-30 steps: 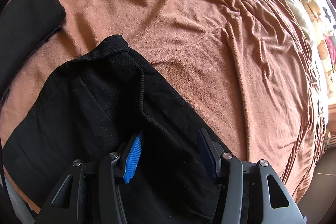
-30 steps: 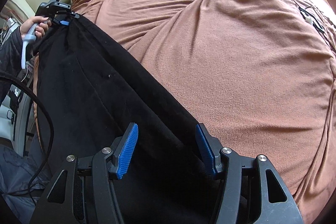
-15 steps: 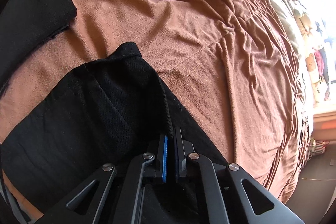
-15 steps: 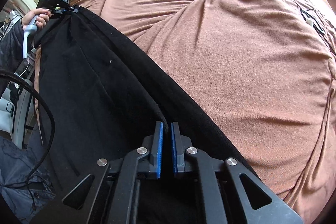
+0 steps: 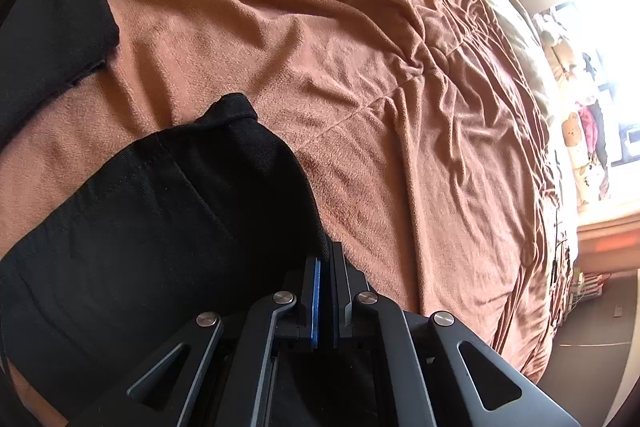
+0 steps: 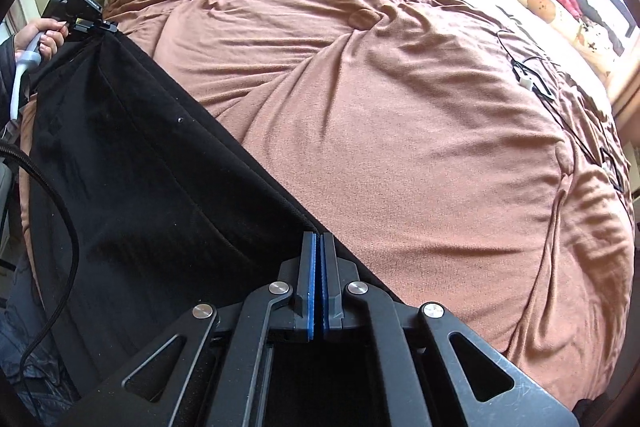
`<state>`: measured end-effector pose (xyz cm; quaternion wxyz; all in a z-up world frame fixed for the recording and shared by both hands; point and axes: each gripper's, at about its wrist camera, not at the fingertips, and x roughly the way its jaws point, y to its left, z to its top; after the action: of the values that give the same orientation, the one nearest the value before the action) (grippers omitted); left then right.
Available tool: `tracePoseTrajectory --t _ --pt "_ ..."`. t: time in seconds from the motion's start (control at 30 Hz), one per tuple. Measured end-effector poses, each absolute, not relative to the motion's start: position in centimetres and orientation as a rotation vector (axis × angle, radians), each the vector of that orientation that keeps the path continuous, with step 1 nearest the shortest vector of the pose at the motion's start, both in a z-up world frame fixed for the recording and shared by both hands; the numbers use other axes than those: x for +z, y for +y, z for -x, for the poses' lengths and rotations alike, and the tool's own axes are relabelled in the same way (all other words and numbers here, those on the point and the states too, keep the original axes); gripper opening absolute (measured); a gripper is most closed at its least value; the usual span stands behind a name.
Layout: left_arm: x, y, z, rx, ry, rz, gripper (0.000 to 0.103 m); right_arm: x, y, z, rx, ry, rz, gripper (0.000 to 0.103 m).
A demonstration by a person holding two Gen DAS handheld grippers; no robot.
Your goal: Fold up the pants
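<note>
Scene: black pants on a bed under a brown blanket.
Landmark: the blanket; all places below are given against it.
Pants, place: along the blanket's near edge, at the left of the right wrist view, stretched between the two grippers.
Pants, form: one long dark band with a straight edge toward the blanket's middle; seams run lengthwise. Whether one leg lies on the other cannot be told.
Left gripper: jaws narrow, clamped on the pants' edge near one end. In the right wrist view it shows at the far left rim of the blanket, held by a hand.
Right gripper: jaws narrow, pinching the same long edge at the opposite end.
Other dark cloth: a black piece at the blanket's upper left in the left wrist view; whether it belongs to the pants cannot be told.
Cable: on the blanket's right side, well apart from the pants.
Progress, done: both ends gripped; judged an early stage.
Progress, left: the cross folds, probably carrying the gripped edge over the blanket, then laying it flat and releasing.
Count: pants, one; grippers, two; hands in view, one; blankets, one; cables, one seen for certain.
</note>
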<state>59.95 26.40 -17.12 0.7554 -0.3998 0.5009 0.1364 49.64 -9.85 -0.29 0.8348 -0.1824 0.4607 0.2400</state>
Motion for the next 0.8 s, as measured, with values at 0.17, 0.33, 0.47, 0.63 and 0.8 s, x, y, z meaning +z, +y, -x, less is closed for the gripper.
tracePoseTrajectory --t 0.17,0.33,0.47,0.63,0.8 --pt "-18.1 26.4 -60.7 0.307 1.106 0.865 0.004 -1.3 -9.3 -50.5 0.466 0.990 0.384 0.000" --pt "-19.5 26.7 -61.3 0.319 1.107 0.871 0.004 -3.5 -8.8 -51.7 0.421 1.017 0.384 0.000" --pt "-20.2 26.5 -61.6 0.314 1.122 0.840 0.004 -5.3 -8.4 -52.3 0.390 1.044 0.366 0.000" --pt "-19.4 26.3 -61.8 0.299 1.140 0.805 0.018 -6.7 -8.1 -53.3 0.342 1.066 0.337 0.000" --pt "-17.0 26.4 -60.5 0.269 1.093 0.753 0.060 -4.7 -8.6 -52.8 0.309 1.052 0.245 0.004"
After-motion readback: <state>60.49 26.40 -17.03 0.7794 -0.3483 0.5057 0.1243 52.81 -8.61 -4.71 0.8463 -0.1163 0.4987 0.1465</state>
